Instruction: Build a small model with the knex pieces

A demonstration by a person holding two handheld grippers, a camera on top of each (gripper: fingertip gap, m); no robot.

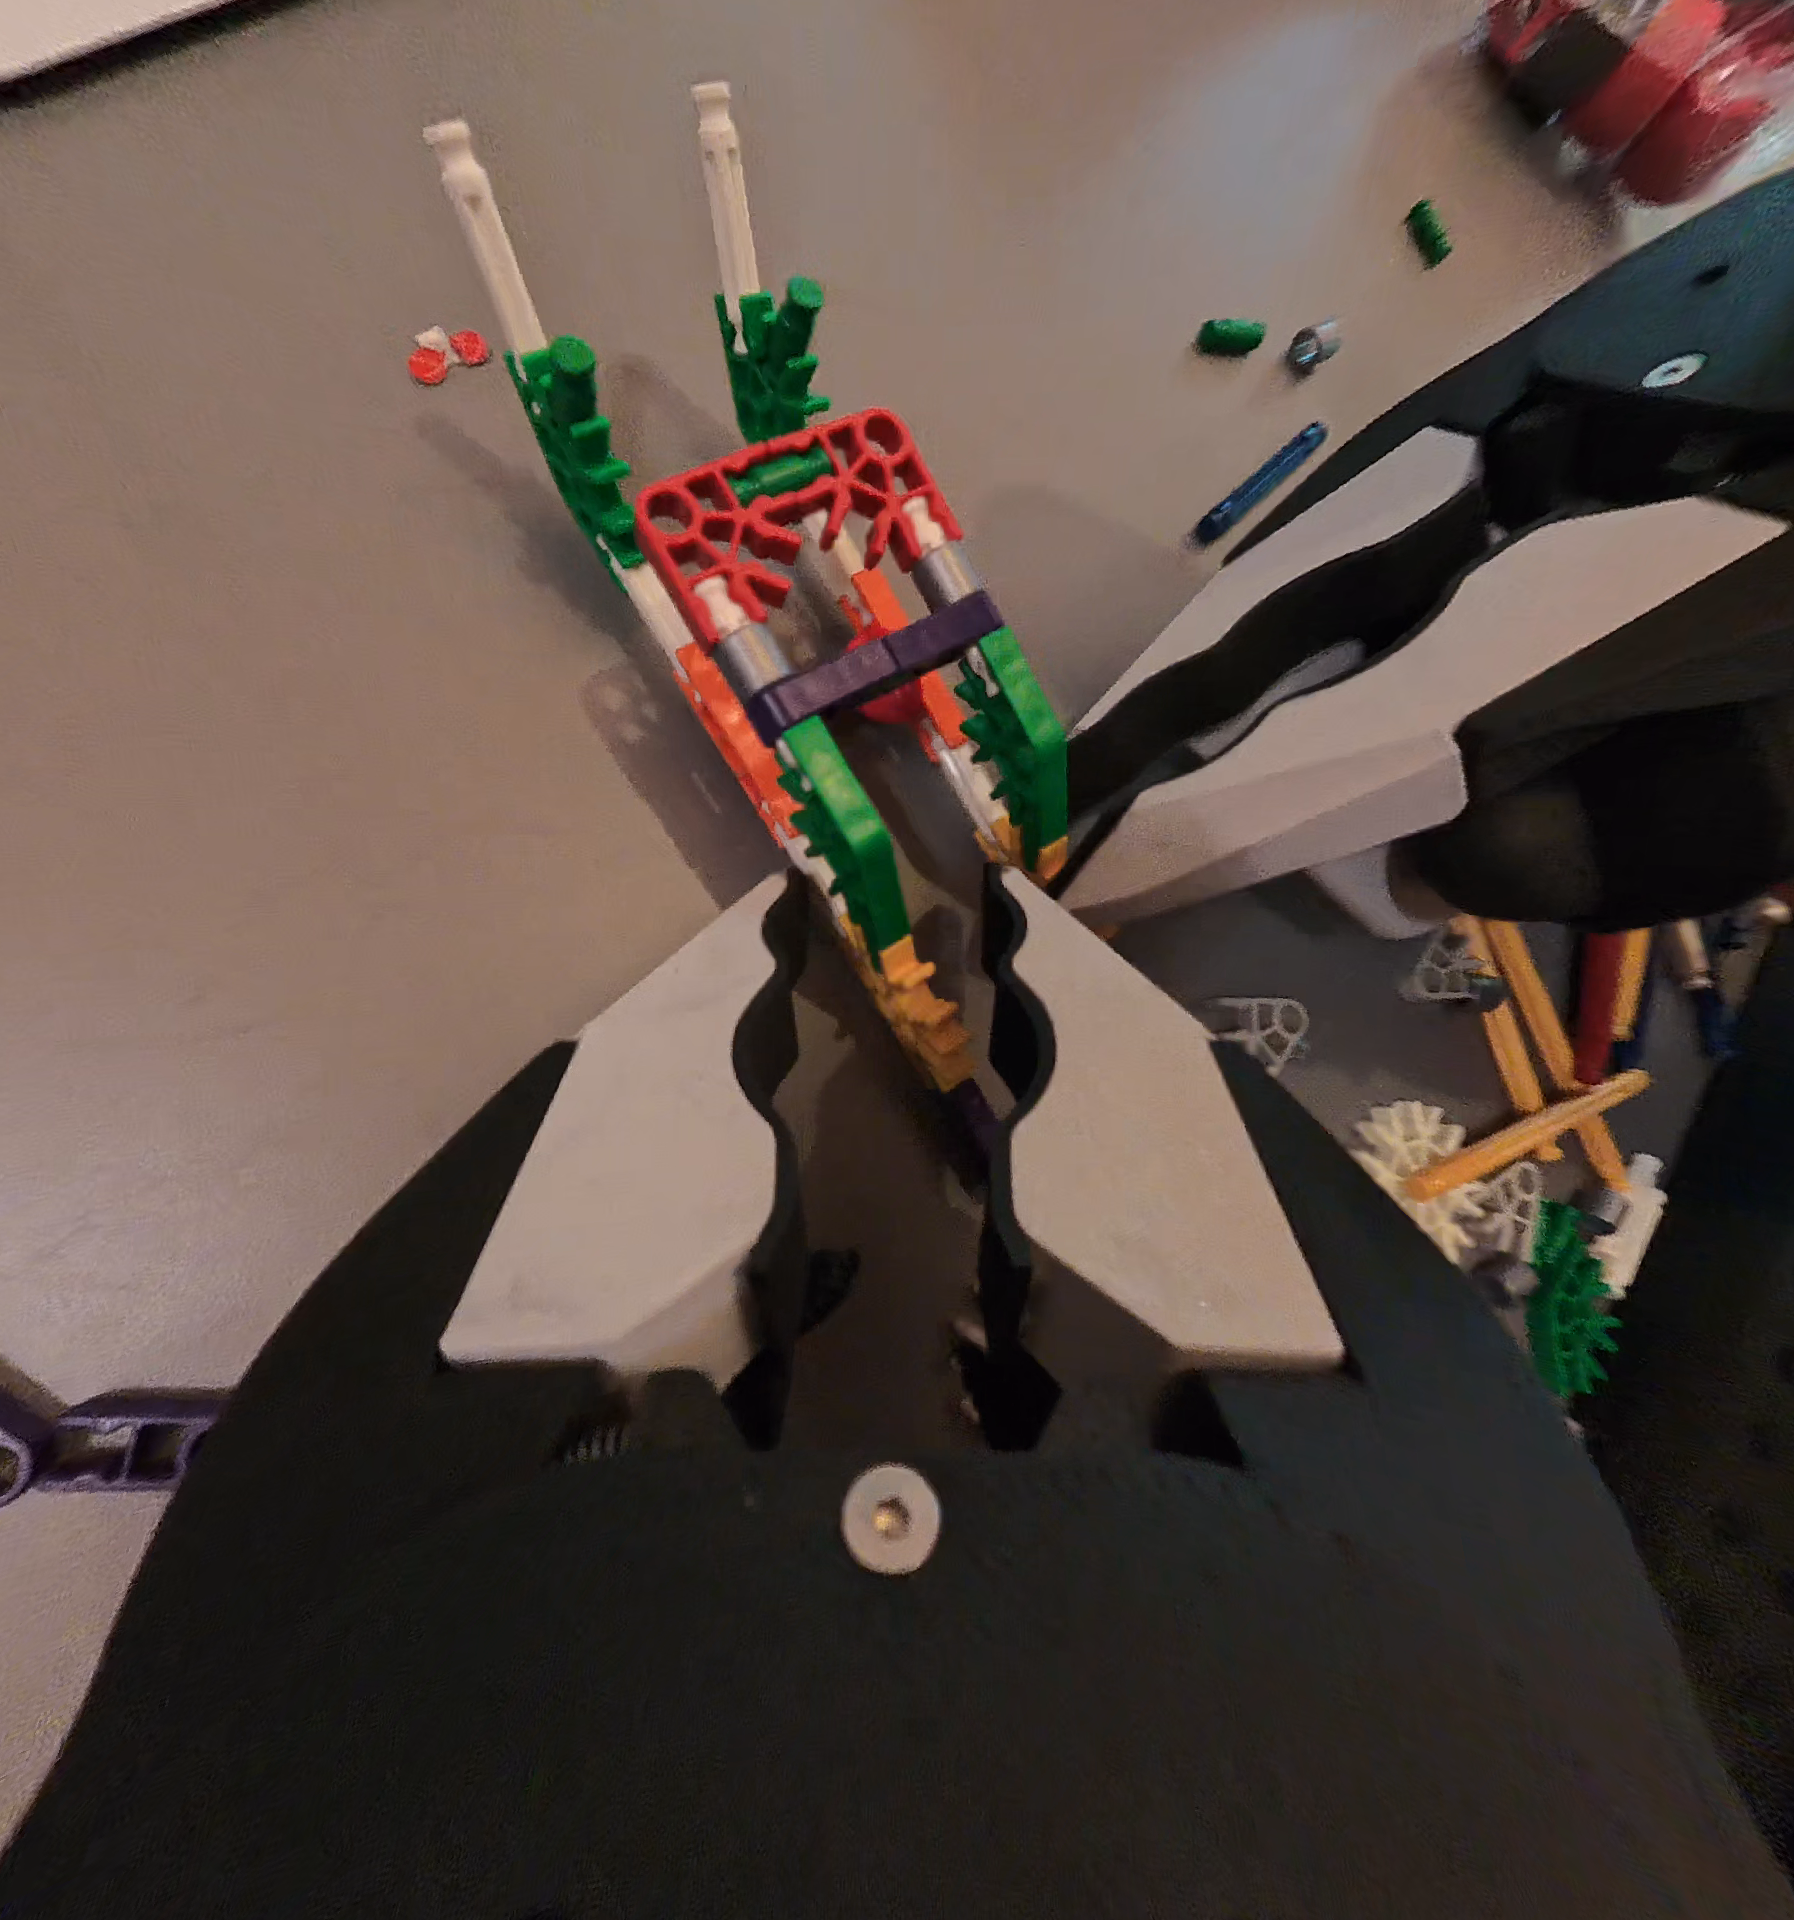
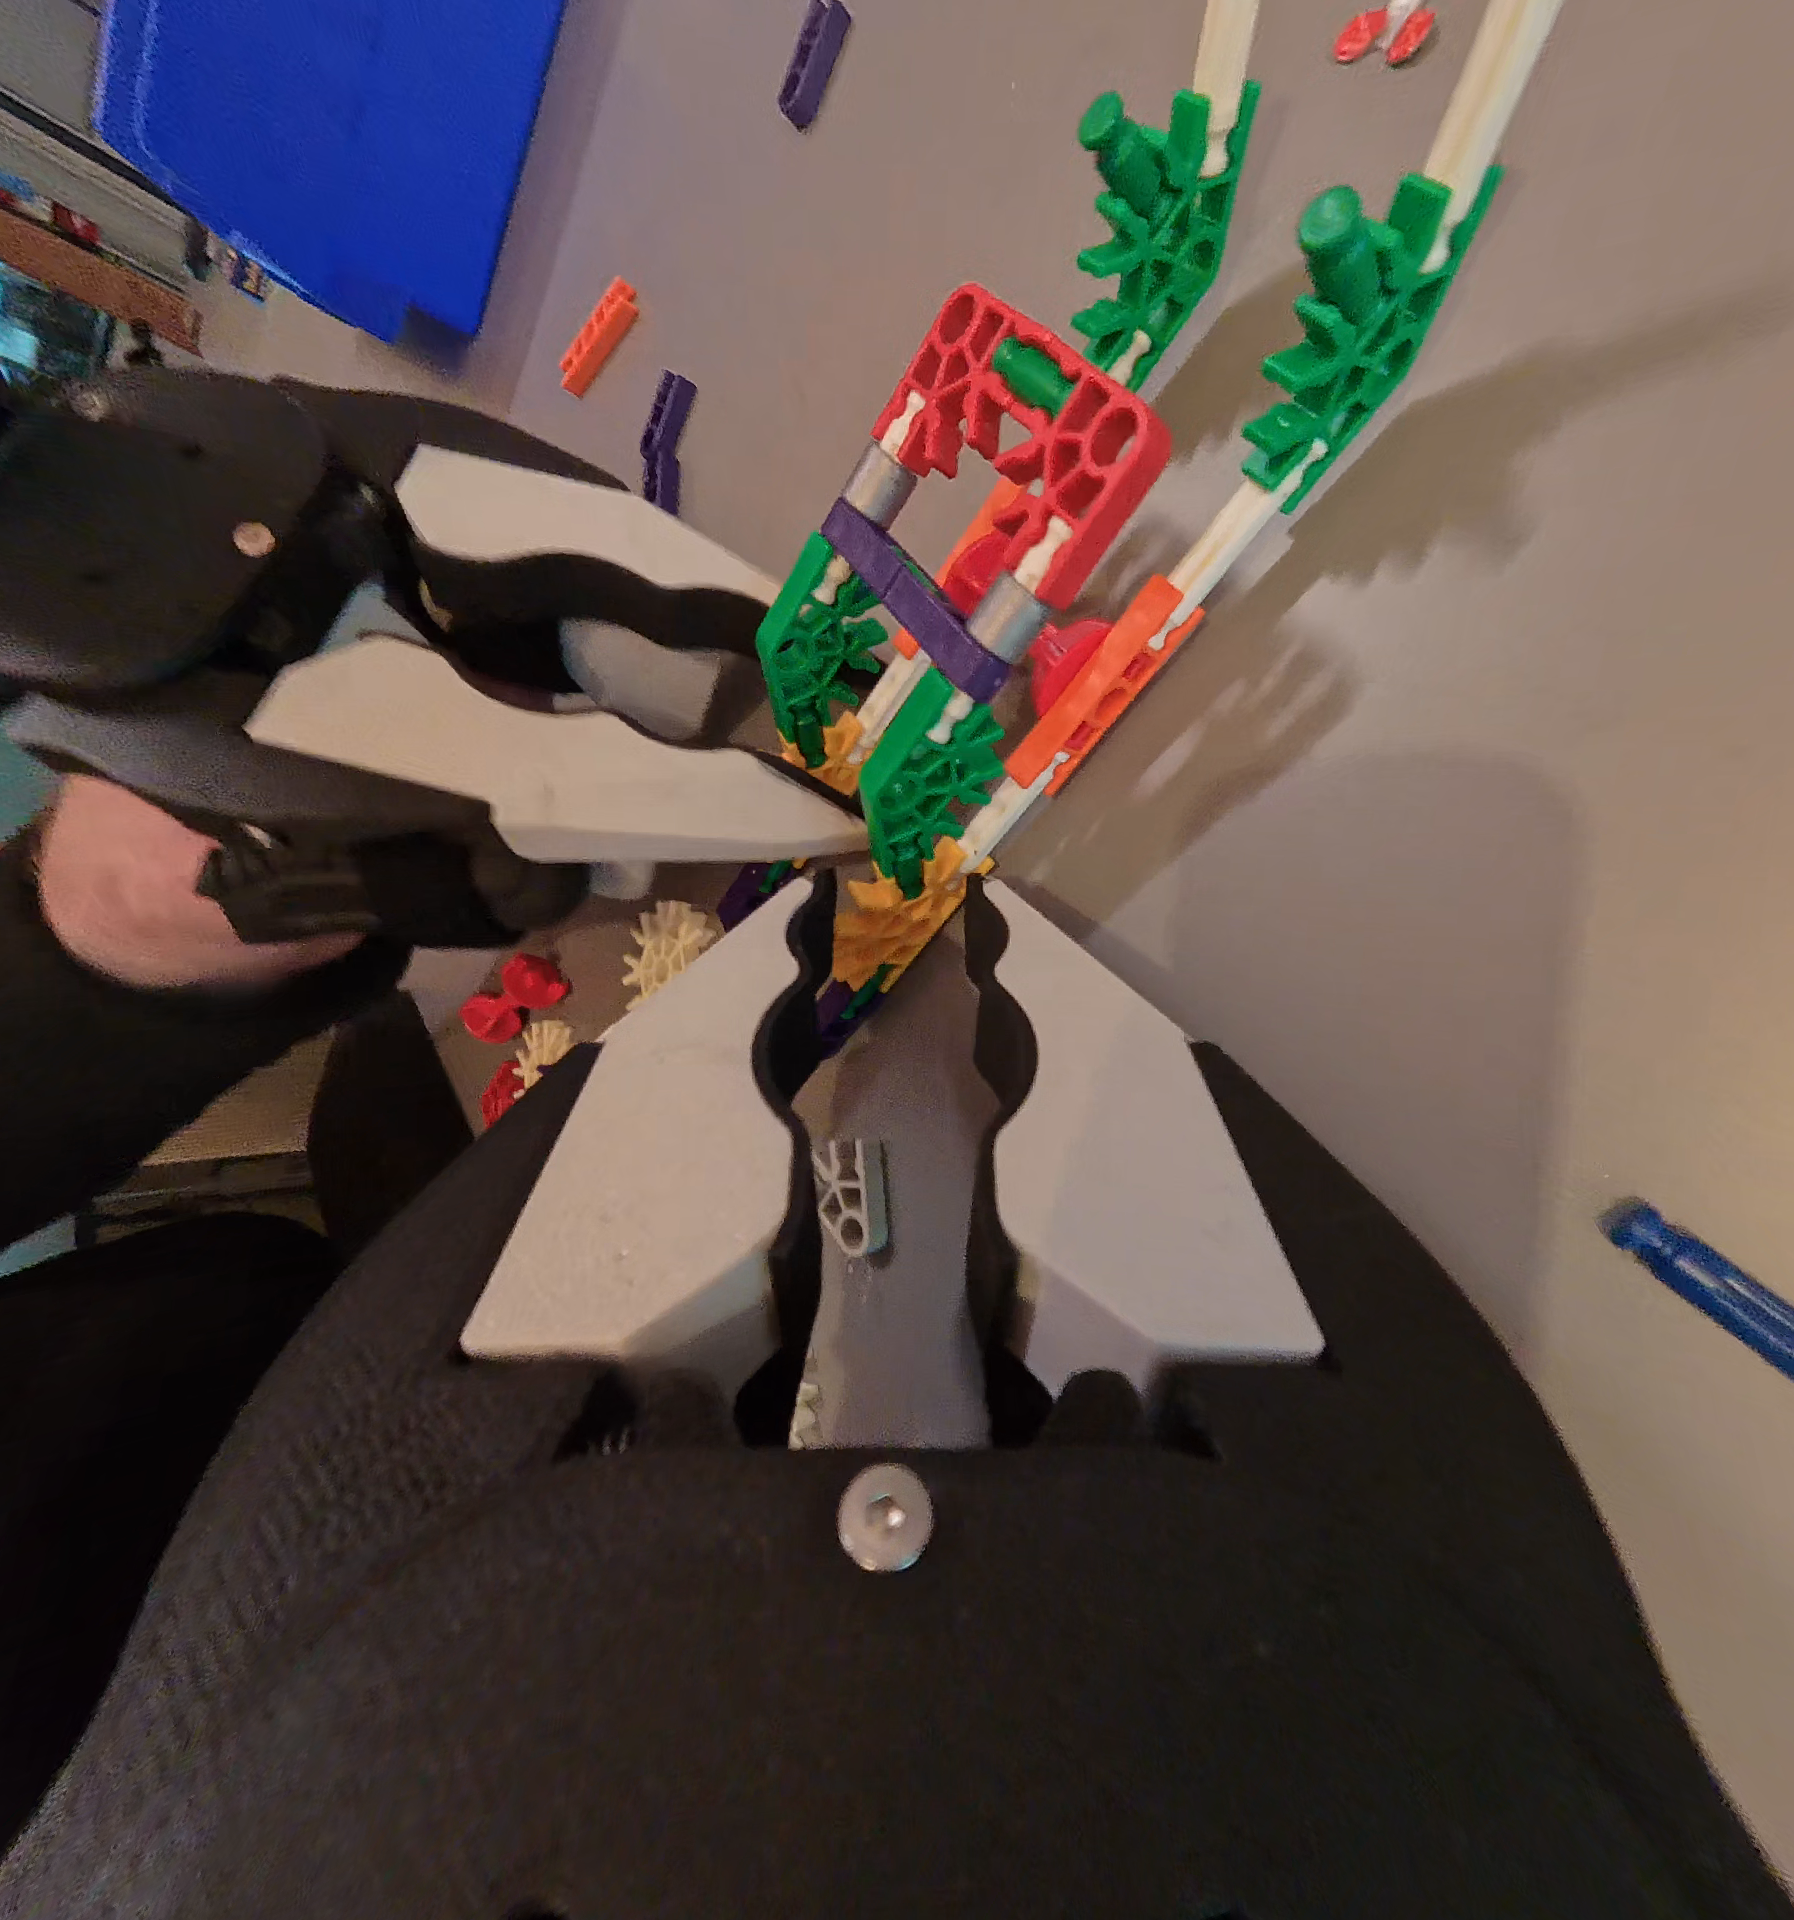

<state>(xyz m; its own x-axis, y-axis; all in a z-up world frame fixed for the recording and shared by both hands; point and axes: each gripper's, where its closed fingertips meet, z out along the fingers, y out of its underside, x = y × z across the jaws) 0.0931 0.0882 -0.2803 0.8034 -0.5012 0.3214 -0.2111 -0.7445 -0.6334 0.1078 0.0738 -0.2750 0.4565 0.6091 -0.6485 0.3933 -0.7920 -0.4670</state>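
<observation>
Both grippers meet at the near end of a rod-and-connector toy assembly (image 1: 820, 623) standing over the grey table (image 1: 197, 831). Left gripper (image 1: 888, 904): jaws narrowed to a slim gap, with the assembly's yellow connector (image 1: 919, 1003) and a purple piece between them; it appears clamped, though contact on both pads is not fully clear. Right gripper (image 2: 898, 883): likewise nearly closed, tips pinching a yellow connector (image 2: 888, 925) at the same end. The assembly's long axis runs forward and away from both grippers, through green connectors (image 1: 841, 821) and a purple bar (image 1: 877, 665), past the red frame (image 1: 799, 509), to two white rods (image 1: 482, 229) at the far end. Neither gripper is clearly nearer; they converge at an angle, the right gripper (image 1: 1080, 821) coming in from the right in the left wrist view. Only the left wrist view shows the loose pile of yellow rods (image 1: 1527, 1039) and white connectors (image 1: 1412, 1143), two green stubs and a purple beam (image 1: 62, 1444). Only the right wrist view shows a blue bin lid (image 2: 332, 156), loose orange (image 2: 600, 335) and purple pieces, and the person's hand (image 2: 145, 894) on the left gripper (image 2: 810, 790). A blue rod (image 2: 1734, 1299) shows in both.
</observation>
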